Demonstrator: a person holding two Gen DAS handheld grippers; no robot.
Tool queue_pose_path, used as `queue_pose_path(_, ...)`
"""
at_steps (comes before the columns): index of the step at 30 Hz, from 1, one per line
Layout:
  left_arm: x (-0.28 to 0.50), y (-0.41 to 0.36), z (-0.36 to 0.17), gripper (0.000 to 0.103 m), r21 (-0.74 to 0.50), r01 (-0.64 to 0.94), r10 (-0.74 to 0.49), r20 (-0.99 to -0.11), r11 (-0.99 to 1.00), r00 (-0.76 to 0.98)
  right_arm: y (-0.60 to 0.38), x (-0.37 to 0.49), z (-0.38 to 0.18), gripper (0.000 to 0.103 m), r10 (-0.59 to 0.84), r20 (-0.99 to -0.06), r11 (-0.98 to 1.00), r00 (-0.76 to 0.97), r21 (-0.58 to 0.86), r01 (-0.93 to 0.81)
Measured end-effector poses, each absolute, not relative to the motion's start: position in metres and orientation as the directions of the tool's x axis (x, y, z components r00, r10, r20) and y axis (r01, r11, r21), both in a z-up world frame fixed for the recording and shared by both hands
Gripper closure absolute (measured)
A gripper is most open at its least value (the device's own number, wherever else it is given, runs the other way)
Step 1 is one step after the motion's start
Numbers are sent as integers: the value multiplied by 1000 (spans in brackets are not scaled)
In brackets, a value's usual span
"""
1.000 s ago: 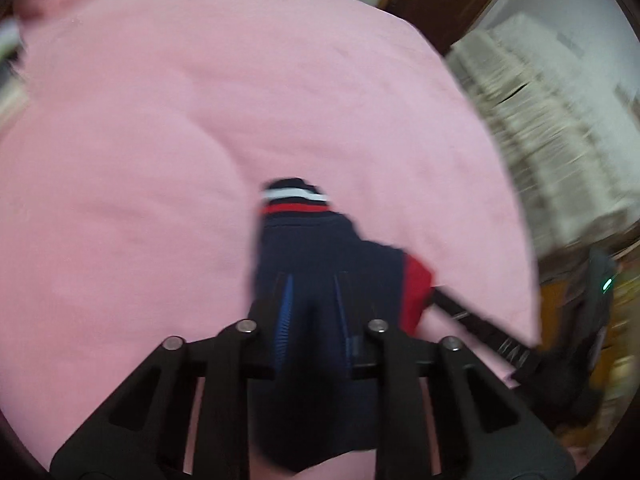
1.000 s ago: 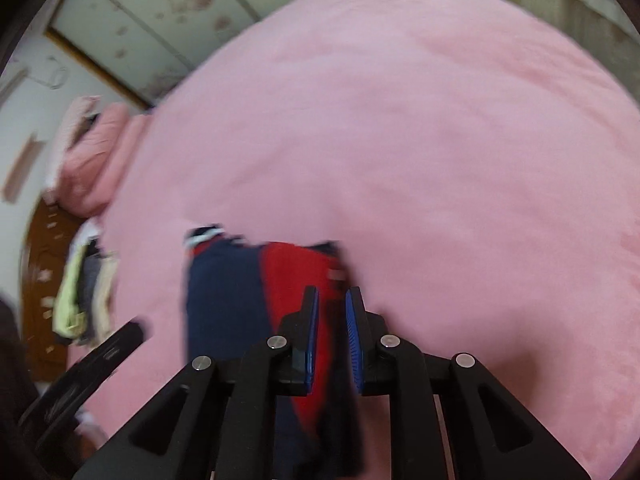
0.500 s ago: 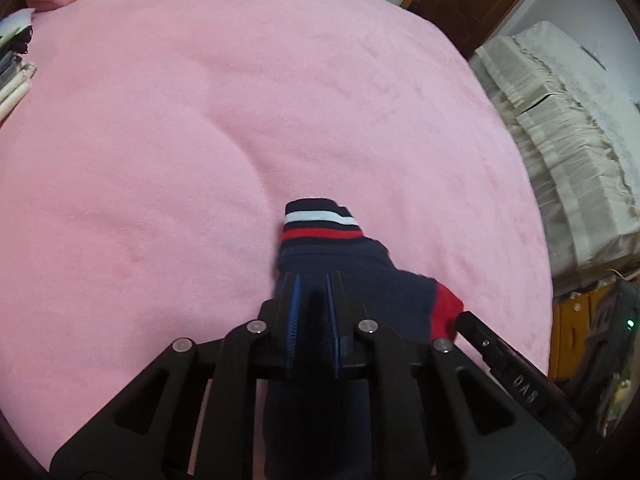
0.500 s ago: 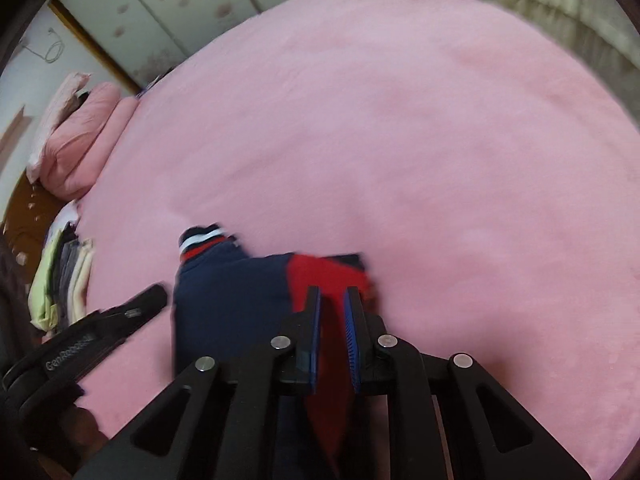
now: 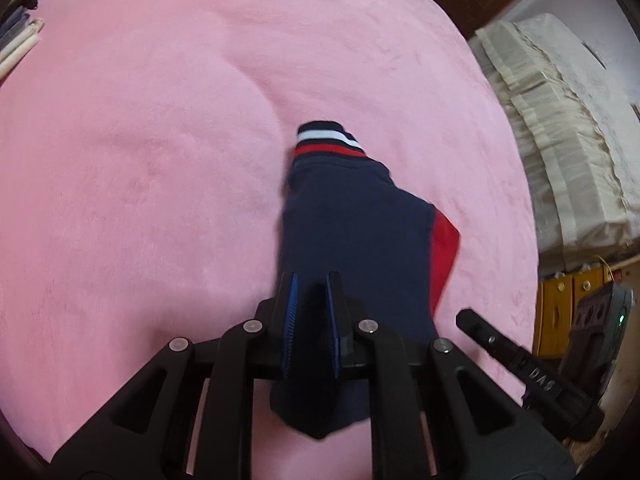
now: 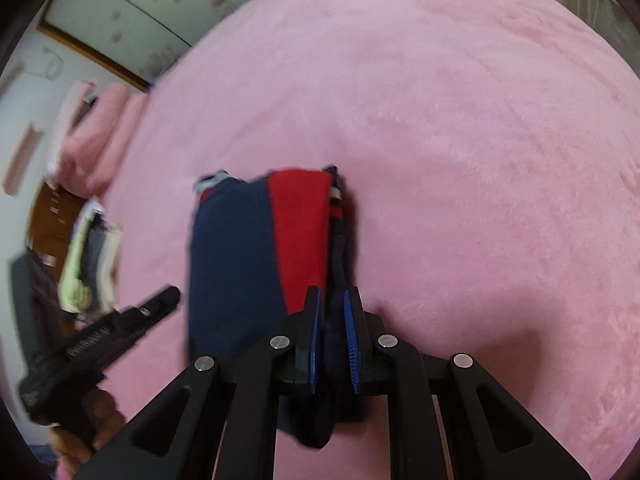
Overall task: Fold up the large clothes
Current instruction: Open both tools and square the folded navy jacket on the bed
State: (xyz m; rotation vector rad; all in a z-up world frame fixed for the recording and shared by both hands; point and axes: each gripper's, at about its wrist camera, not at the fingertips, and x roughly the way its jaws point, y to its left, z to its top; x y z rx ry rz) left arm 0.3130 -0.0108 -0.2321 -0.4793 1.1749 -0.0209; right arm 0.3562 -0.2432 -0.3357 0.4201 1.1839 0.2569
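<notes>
Garment: folded navy knit garment with a red panel, lower centre of both views, on the bed.
Cuff: ribbed, striped white and red, sharp only in the left view.
Left gripper: narrow, pinching the navy edge.
Right gripper: narrow, clamped on the layered edge beside the red panel.
Bed: pink plush blanket, softly creased.
Right view only: stack of folded clothes at the left edge.
Left view only: cream ruffled bedding at the right.

The navy-and-red garment (striped cuff at its far end) lies folded on the pink bedspread.
</notes>
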Motion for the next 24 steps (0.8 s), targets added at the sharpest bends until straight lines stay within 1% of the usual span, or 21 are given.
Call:
queue_pose_path(2,308,-17,-228,92,-362,-203,-266,-884,910,386,-242,351,-325,91,469,-809,870,353,493,-26)
queue_pose_path(4,302,-26,-229,92,-363,-177,-282,-887,915,365,-231,347,-322,91,509,-800,854,316,515,-73)
queue_pose_path(6,295,-35,-232,92,-329,-172,-258,-905,928,339,-220,341,-327,91,545,-798,837,258,538,-102)
queue_pose_path(7,290,-36,-233,92,-296,-180,-225,-915,938,335,-214,340,-328,91,542,-805,839,241,533,-106)
queue_pose_path(8,285,-34,-233,92,-285,-189,-211,-918,940,337,-213,336,-333,91,509,-830,860,230,499,-104)
queue_pose_path(11,270,-23,-233,92,-314,-238,-219,-908,919,356,-219,324,-339,91,351,-904,936,246,349,-52)
queue_pose_path(12,266,-22,-232,92,-316,-249,-217,-909,915,356,-224,320,-342,91,321,-912,945,255,326,-23)
queue_pose_path(16,246,-20,-229,91,-326,-249,-229,-908,912,350,-239,312,-339,91,320,-904,941,285,337,13)
queue_pose_path(19,237,-25,-232,91,-321,-234,-245,-921,918,304,-242,302,-330,91,386,-873,917,300,398,-22)
queue_pose_path(21,232,-32,-237,91,-289,-221,-221,-933,931,285,-229,295,-319,91,434,-858,898,275,434,-64)
queue_pose_path(22,230,-34,-237,89,-257,-221,-192,-941,941,278,-224,294,-319,91,431,-863,901,262,426,-79)
queue_pose_path(24,227,-37,-239,88,-202,-226,-141,-955,953,260,-208,293,-324,91,359,-902,933,242,345,-98)
